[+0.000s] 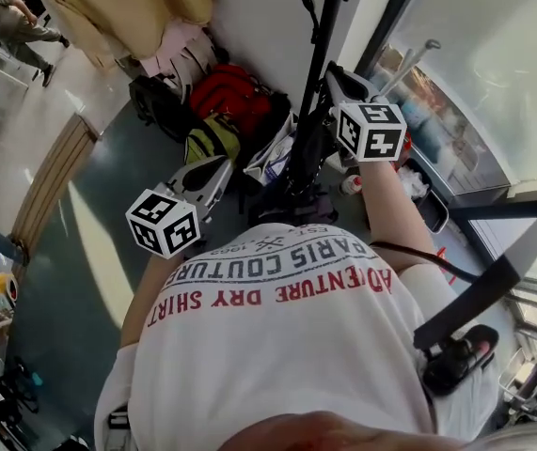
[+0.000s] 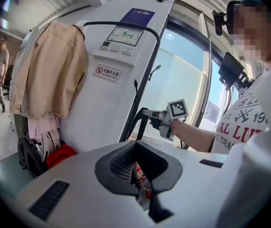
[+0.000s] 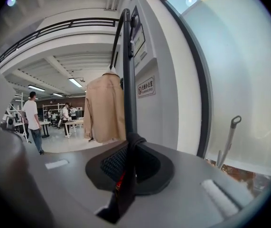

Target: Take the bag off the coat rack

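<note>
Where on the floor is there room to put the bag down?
The bare grey floor on the person's left is free, between the tan curved strip and the heap of bags. Around the coat rack's pole it is crowded: bags are piled at its foot, and a dark container stands by the window on the right.

The left tool (image 2: 142, 184) has its jaws close together with nothing between them. Beyond it, the right tool (image 2: 156, 119) pinches a black strap (image 2: 139, 122) just beside the coat rack (image 2: 142, 87). A beige jacket (image 2: 50, 75) hangs at the left, well apart.
</note>
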Tool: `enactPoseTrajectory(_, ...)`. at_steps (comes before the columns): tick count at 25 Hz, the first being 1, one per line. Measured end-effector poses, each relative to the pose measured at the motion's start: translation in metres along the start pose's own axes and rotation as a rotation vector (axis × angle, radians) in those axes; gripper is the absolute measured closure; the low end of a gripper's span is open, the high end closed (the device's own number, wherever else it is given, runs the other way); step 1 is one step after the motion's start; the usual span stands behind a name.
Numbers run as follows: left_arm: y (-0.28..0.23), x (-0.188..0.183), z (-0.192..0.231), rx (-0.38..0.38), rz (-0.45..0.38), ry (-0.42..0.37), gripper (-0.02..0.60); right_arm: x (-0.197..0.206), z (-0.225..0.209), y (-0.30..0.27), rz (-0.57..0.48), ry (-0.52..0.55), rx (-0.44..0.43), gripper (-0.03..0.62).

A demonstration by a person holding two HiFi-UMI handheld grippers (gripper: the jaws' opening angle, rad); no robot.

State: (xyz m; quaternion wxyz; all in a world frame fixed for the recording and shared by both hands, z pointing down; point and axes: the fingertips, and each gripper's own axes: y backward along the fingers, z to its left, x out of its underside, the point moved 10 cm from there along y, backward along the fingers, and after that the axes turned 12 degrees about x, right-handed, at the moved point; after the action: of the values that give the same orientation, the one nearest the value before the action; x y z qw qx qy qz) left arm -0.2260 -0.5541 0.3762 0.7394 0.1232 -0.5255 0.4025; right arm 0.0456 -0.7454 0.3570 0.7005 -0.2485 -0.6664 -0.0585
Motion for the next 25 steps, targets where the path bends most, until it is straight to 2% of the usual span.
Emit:
enactPoseTrajectory(5, 0.014, -0.005, 0.0, 0.006, -0.037, 0.0, 0.578, -0.032, -0.005, 0.032, -0.089, 0.01, 0.023, 0.577)
enactPoseTrajectory(9, 0.023, -0.009, -0.004, 0.025, -0.048, -0.022, 0.578, -0.034, 0.008, 0.062, -0.108, 0.008, 0.005, 0.577)
enactPoseTrajectory(19, 0.017, -0.014, -0.016, 0.127, -0.038, -0.036, 0.578, -0.01, 0.024, 0.107, -0.059, -0.05, -0.024, 0.578)
enactPoseTrajectory(25, 0.018, -0.002, -0.027, 0.192, -0.013, -0.03, 0.578, 0.003, 0.035, 0.14, -0.044, -0.11, -0.033, 0.577)
